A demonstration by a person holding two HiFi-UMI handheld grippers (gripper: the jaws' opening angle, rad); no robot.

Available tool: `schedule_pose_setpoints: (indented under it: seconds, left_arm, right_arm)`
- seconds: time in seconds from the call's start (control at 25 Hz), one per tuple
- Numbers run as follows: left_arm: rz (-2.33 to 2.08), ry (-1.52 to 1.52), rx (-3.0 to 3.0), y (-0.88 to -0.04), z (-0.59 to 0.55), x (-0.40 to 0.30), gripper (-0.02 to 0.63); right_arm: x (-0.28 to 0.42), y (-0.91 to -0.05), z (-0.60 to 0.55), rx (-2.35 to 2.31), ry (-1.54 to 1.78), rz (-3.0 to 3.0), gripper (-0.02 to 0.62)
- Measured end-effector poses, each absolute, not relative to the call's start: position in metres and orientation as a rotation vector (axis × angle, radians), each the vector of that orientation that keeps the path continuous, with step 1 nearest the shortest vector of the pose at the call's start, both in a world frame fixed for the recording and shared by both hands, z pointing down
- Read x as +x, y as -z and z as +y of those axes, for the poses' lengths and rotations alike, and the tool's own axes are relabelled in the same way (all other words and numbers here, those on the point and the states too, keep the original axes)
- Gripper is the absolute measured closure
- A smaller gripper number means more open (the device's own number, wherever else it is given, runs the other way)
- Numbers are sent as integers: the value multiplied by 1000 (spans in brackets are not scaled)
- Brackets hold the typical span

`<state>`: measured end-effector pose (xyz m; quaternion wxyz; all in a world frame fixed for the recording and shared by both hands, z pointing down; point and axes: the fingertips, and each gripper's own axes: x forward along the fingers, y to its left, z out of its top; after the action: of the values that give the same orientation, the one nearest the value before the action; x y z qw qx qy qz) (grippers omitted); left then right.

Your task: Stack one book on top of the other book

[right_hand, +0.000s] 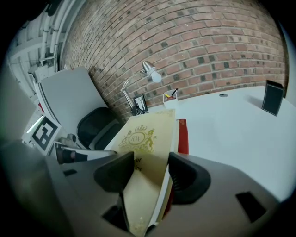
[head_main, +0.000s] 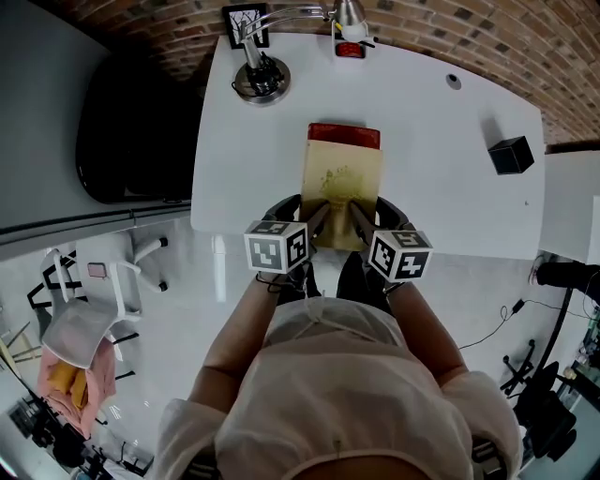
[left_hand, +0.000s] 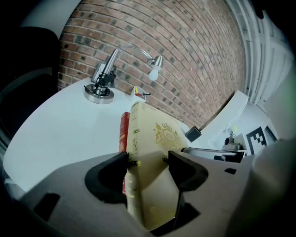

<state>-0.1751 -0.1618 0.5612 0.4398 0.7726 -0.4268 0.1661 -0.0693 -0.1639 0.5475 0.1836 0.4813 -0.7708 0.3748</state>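
A cream book [head_main: 341, 187] with a gold crest lies over a red book [head_main: 344, 135] on the white table [head_main: 431, 178]; only the red book's far end shows past it. My left gripper [head_main: 313, 217] is shut on the cream book's near left corner, and my right gripper [head_main: 361, 219] is shut on its near right corner. In the left gripper view the cream book [left_hand: 152, 152] sits between the jaws, with the red book [left_hand: 124, 134] just under it. The right gripper view has the cream book [right_hand: 145, 152] clamped, the red book [right_hand: 181, 136] beneath.
A desk lamp [head_main: 262, 75] and a small framed picture [head_main: 246, 22] stand at the table's far left. A red-and-white pen cup [head_main: 349, 45] is beside them, a black box [head_main: 511, 155] at the right. A black office chair [head_main: 131, 131] stands left of the table.
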Motion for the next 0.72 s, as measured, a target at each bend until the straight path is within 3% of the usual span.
schedule_pose_setpoints:
  seconds: [0.72]
  left_arm:
    - [-1050, -414, 1896, -585, -169, -174, 327]
  right_arm:
    - [-67, -575, -171, 1336, -1134, -2110, 348]
